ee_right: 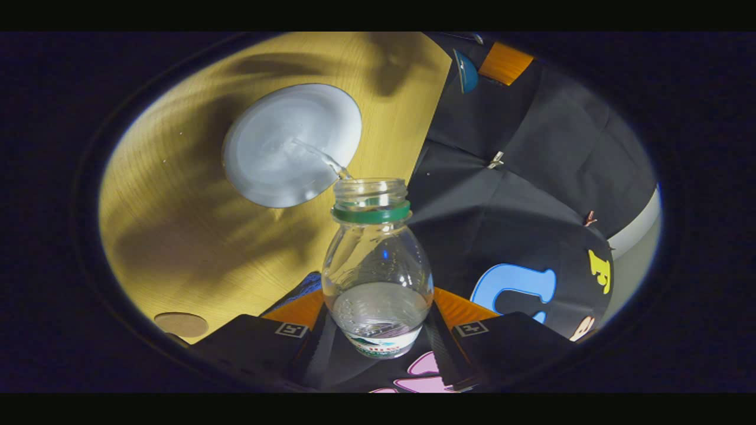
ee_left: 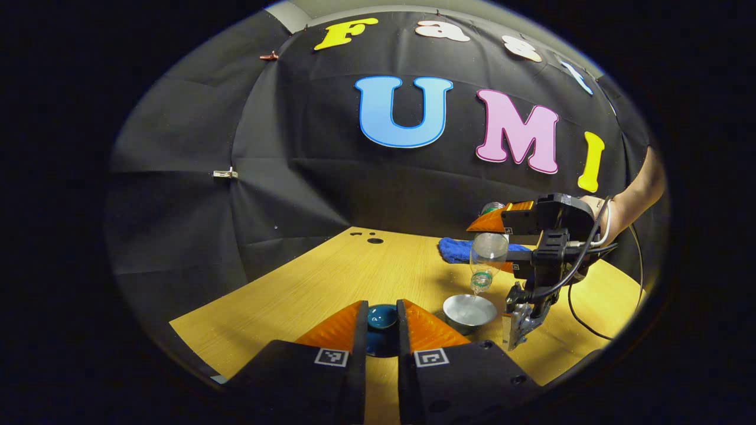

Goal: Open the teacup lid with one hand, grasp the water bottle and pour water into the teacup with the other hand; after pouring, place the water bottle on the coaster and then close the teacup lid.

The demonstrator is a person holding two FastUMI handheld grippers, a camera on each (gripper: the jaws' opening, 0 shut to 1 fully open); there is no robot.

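A wooden tabletop (ee_left: 331,277) stands in front of a black cloth wall held together with small clips. Just beyond and to the right of the left claw (ee_left: 381,321), the open teacup (ee_left: 470,310) sits on the wood, its pale inside facing up. The teacup lid (ee_left: 381,319), dark blue-green and glossy, sits between the left claw's two fingers, which stand close together with both pressing its sides.

Above the teacup, the right claw (ee_left: 493,236) holds the water bottle (ee_left: 488,254) tipped neck-down, its mouth just over the cup. In the right gripper view the bottle (ee_right: 378,265) is clamped between the right claw's (ee_right: 378,330) fingers, which are parted only by the bottle's width. It is clear, with a green ring under the neck and some water left inside. A thin stream runs from the bottle's mouth into the teacup (ee_right: 292,144) ahead of it.

A blue cloth (ee_left: 458,249) lies on the tabletop behind the bottle, near the wall. A round brown coaster (ee_right: 181,324) lies at the lower left of the right gripper view, well apart from the teacup. A person's forearm (ee_left: 641,189) reaches in from the right behind the right claw, with cables hanging from it.
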